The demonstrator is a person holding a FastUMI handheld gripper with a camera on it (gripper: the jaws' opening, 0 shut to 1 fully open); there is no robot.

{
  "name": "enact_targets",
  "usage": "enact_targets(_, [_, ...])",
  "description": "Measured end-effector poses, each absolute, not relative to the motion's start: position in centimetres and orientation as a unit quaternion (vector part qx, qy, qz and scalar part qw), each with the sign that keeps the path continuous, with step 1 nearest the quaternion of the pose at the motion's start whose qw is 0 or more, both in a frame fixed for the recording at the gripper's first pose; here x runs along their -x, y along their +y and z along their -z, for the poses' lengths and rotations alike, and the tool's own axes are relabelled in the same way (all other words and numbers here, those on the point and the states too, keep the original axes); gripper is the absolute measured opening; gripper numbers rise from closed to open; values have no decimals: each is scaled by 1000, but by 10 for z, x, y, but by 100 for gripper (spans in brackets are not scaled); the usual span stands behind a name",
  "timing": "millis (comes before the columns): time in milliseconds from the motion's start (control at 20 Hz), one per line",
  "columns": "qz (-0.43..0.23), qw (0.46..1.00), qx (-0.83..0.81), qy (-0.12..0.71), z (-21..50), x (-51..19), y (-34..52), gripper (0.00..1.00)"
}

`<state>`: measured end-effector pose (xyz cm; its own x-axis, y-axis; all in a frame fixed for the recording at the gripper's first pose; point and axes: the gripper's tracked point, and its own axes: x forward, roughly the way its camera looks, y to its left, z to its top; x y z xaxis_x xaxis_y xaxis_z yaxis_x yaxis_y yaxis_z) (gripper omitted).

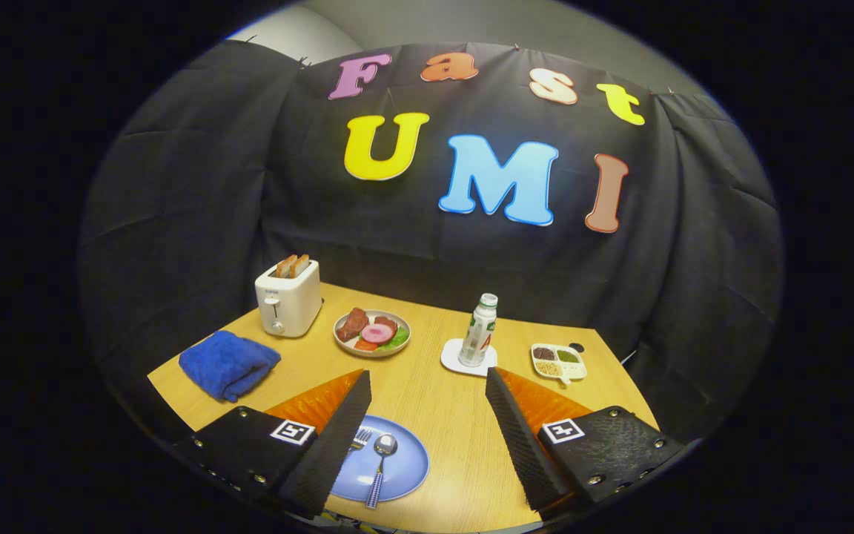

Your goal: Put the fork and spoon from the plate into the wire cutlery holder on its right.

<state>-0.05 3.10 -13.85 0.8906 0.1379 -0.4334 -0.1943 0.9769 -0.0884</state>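
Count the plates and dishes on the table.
3. A blue plate with the spoon and fork lies between the open fingers; a food plate sits beside the toaster; a divided dish is right of the bottle. The fingers may hide more.

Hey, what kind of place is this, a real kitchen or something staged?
Likely a staged booth: black cloth wall behind a wooden table set with a toaster and a plate of food. The gripper hangs open above it.

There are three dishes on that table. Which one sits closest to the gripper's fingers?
The blue plate with the spoon and fork, lying between the open gripper's fingers. The food plate and divided snack dish sit farther beyond them.
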Motion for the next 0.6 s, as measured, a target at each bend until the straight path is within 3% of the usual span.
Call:
enact_targets(300, [-134,909,87,385,230,31,54,96])
enact_targets(600, [-156,859,128,471,285,51,58,96])
